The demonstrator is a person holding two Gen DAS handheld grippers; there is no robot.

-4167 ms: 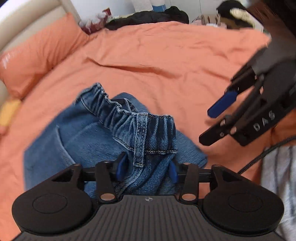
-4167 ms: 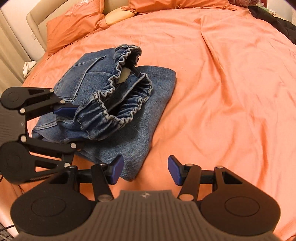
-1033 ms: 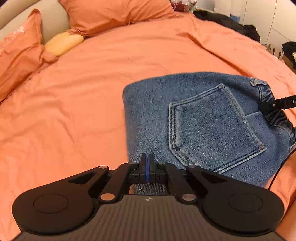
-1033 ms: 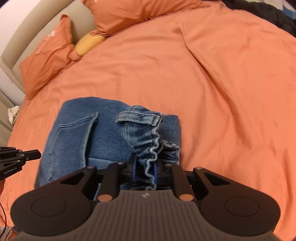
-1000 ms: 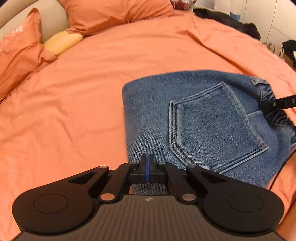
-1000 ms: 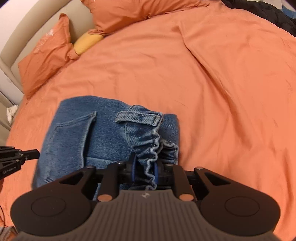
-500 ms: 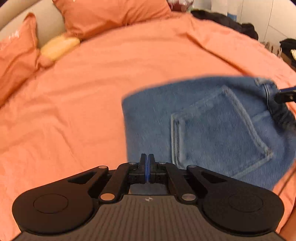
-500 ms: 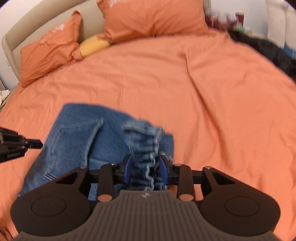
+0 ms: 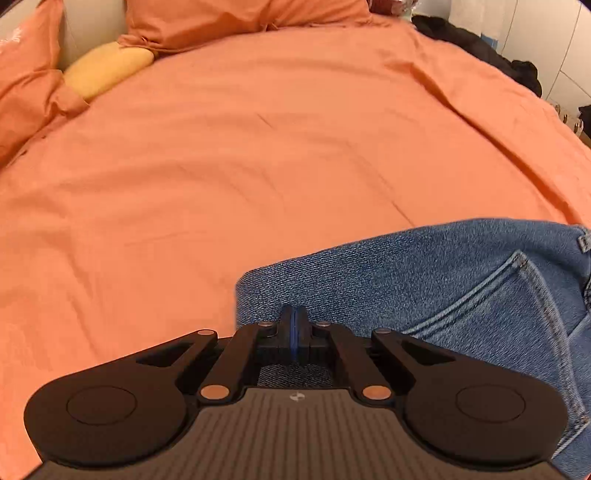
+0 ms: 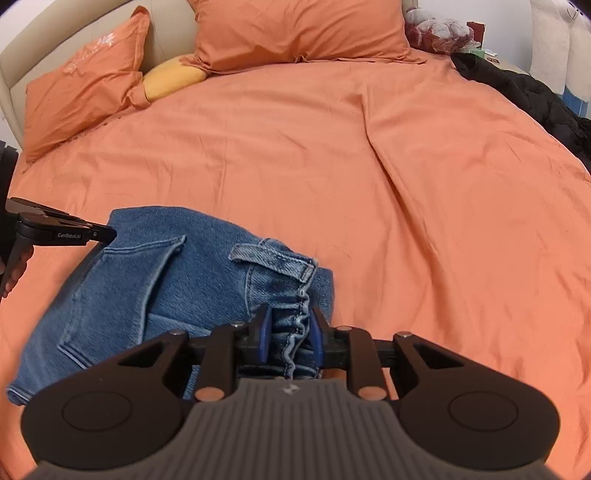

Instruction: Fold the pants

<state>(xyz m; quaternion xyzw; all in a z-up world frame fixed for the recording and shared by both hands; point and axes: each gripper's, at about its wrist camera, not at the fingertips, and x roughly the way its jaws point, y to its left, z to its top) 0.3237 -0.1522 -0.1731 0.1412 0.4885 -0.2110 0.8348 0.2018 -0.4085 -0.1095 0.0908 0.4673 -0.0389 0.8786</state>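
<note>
Two grippers work the already compactly folded pants (image 10: pixel 166 288) at lower left on the orange bed (image 10: pixel 406 184): left gripper (image 9: pixel 294 328) fully closed at a corner, right gripper (image 10: pixel 288 338) closing around the waistband; only tidying seems left

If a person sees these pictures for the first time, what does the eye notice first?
First, the orange bedcover filling nearly everything, with orange pillows at the headboard. Against it, the folded blue jeans lie near the front edge. The right gripper has the gathered waistband between its closing jaws; the left gripper, jaws shut, is at the jeans' other side.
</note>
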